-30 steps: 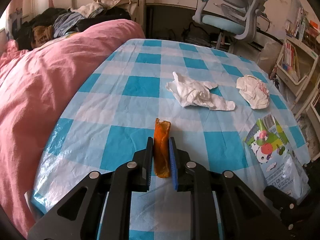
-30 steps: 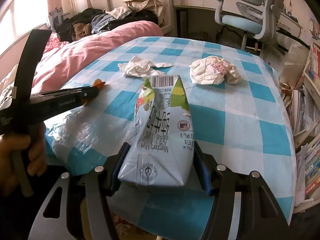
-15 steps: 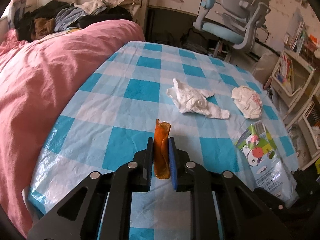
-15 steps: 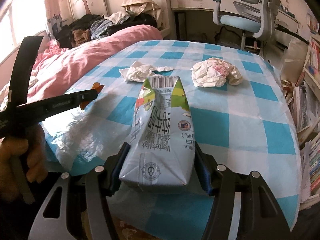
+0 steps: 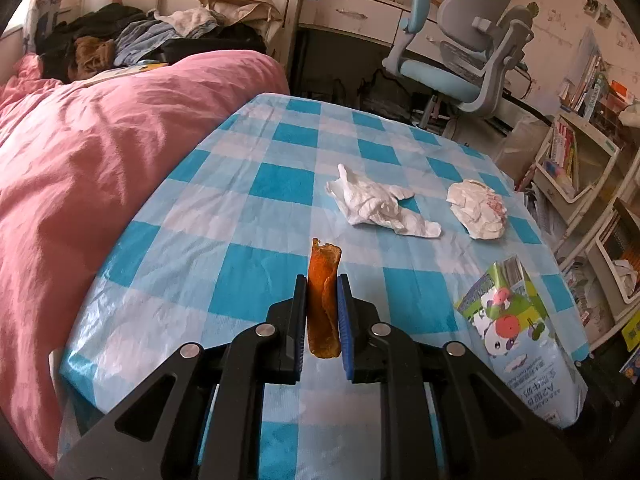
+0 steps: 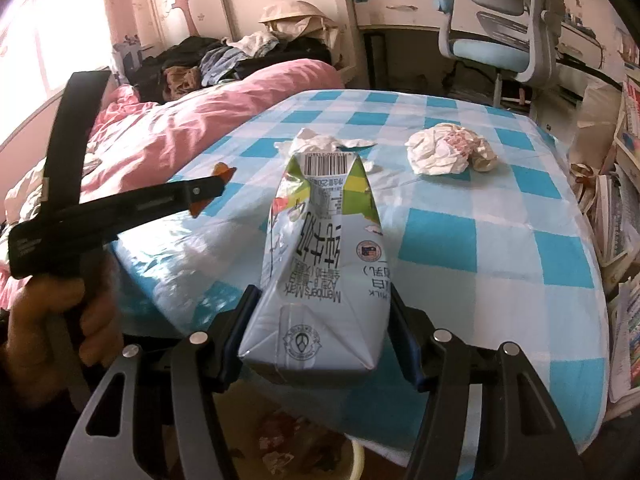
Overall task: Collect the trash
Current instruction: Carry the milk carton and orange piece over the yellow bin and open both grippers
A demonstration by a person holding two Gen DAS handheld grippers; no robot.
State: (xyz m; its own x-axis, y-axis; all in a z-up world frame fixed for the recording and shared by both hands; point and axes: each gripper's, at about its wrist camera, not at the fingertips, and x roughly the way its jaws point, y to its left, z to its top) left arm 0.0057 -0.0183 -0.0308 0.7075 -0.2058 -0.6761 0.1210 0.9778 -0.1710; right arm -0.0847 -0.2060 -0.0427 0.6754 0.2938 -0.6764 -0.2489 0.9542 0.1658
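The left gripper clamps a thin orange peel strip; the right gripper clamps a crushed white-and-green milk carton. The peel's slight hold could slip if jolted.

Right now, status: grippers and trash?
Left gripper shut on peel. Right gripper shut on carton. Tissue and paper wad on table. Nothing blocking.
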